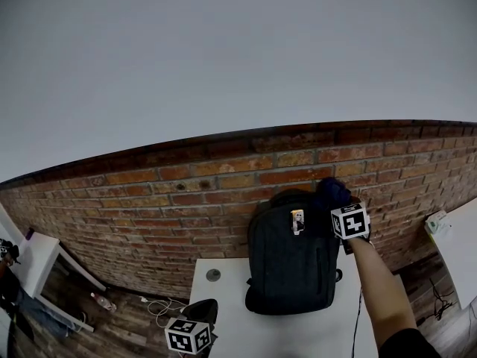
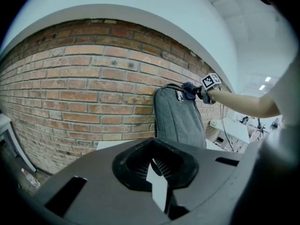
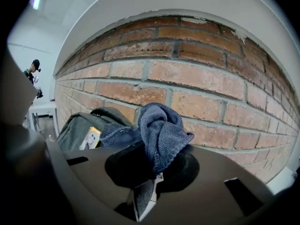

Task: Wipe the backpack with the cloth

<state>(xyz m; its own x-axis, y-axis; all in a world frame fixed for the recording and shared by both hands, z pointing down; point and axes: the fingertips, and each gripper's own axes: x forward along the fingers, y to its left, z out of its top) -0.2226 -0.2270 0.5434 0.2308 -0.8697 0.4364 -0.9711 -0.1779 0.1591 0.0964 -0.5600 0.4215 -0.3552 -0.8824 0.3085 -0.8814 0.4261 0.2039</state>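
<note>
Atop the upright grey backpack (image 1: 291, 263), right gripper (image 3: 150, 182) clamps bunched blue cloth (image 3: 161, 130) — left gripper (image 2: 157, 172) closed, empty

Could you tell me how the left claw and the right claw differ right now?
The right claw is clamped on the blue cloth; the left claw holds nothing. The right claw is up at the top of the backpack; the left claw sits low by the near edge of the table. Both carry marker cubes.
</note>
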